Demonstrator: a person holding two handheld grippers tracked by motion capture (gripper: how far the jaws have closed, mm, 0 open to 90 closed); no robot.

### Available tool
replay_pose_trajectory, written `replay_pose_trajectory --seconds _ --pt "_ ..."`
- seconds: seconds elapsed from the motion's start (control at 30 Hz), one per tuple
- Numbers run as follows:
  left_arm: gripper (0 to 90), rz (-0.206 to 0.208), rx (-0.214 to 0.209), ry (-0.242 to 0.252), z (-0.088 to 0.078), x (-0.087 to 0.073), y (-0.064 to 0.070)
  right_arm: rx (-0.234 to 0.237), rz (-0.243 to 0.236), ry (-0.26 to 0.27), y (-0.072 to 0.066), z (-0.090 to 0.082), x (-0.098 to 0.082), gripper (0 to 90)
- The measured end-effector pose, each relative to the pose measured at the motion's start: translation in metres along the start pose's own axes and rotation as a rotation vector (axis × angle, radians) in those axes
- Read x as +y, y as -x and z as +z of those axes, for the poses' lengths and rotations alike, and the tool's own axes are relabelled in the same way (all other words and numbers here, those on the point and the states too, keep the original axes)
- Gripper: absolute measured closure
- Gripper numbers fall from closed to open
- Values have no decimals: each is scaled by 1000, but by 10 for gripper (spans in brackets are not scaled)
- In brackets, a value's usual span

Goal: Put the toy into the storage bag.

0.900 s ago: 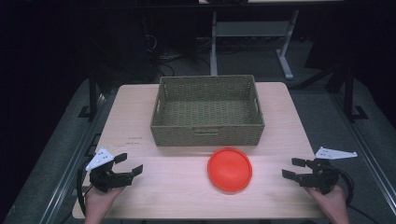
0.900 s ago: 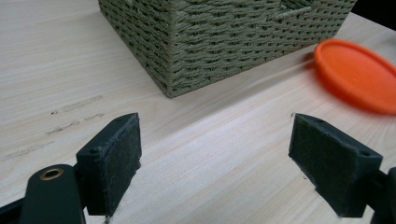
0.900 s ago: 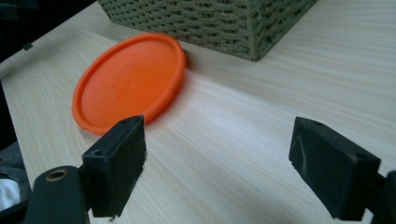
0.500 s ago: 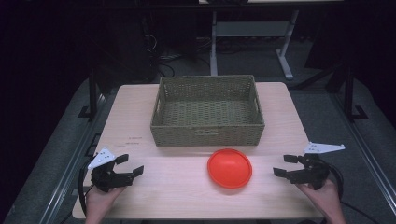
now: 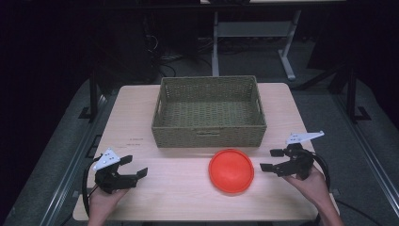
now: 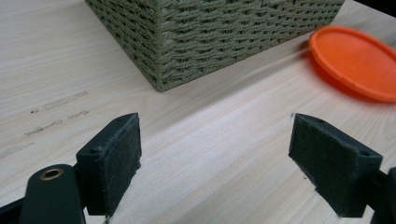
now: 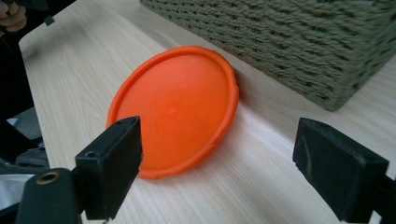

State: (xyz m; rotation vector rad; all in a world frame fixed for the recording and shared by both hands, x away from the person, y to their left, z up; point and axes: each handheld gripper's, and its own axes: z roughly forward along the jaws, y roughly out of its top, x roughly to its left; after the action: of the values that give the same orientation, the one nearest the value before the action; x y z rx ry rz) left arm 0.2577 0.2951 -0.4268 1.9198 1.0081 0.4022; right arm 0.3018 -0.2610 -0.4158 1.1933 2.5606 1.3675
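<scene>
**Both jaws wide, orange disc lying on the bench by the basket**

Standing at the near side of the bench (image 5: 141,117): light wood top, dark room around it. A woven basket (image 5: 209,136) sits toward the far middle, open side up. An orange disc (image 5: 231,170) lies flat on the wood just in front of the basket's near wall, a bit right of centre; from above there's a thin strip of bench between the two.

Right gripper (image 5: 270,160) is held by a hand (image 5: 310,181) at the bench's right, pointing left toward the disc and stopping just short of its rim, w/ a small gap left. Its jaws stand spread wide, nothing between them. In the right gripper view the disc (image 7: 175,109) lies ahead of the jaws, its near rim partly behind the left jaw, and the basket wall (image 7: 299,42) runs behind it.

Left gripper (image 5: 134,167) sits near the front left corner, held by the other hand (image 5: 106,200), well apart from the disc. Jaws also spread, gripping nothing. In the left gripper view they frame bare wood; the basket's corner (image 6: 161,56) is ahead, and the disc (image 6: 355,60) shows far right.
</scene>
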Motion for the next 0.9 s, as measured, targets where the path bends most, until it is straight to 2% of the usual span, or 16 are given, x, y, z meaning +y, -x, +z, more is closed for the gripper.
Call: replay_pose_trajectory --seconds 0.13,0.27,0.33,0.43,0.5,0.63,0.77,0.9 --pt "163 0 -5 -3 2 -1 -1 30 24 -36 3 10 8 168" --pt "163 -1 -3 -4 3 -2 -1 21 27 -91 3 23 18 195" --pt "163 3 -2 -10 6 -1 -2 15 15 -101 3 27 23 216" --pt "163 -2 -12 -10 8 1 -4 14 30 -125 5 32 27 219" --pt "163 -4 -11 -11 8 0 -4 1 40 -156 6 39 28 225" --pt "163 -9 -10 -3 7 1 -3 -7 49 -183 9 47 28 255" --pt "162 -14 0 -3 8 2 -4 15 55 -196 11 58 28 311" --pt "162 -16 -4 0 8 2 -5 13 55 -214 11 65 27 352"
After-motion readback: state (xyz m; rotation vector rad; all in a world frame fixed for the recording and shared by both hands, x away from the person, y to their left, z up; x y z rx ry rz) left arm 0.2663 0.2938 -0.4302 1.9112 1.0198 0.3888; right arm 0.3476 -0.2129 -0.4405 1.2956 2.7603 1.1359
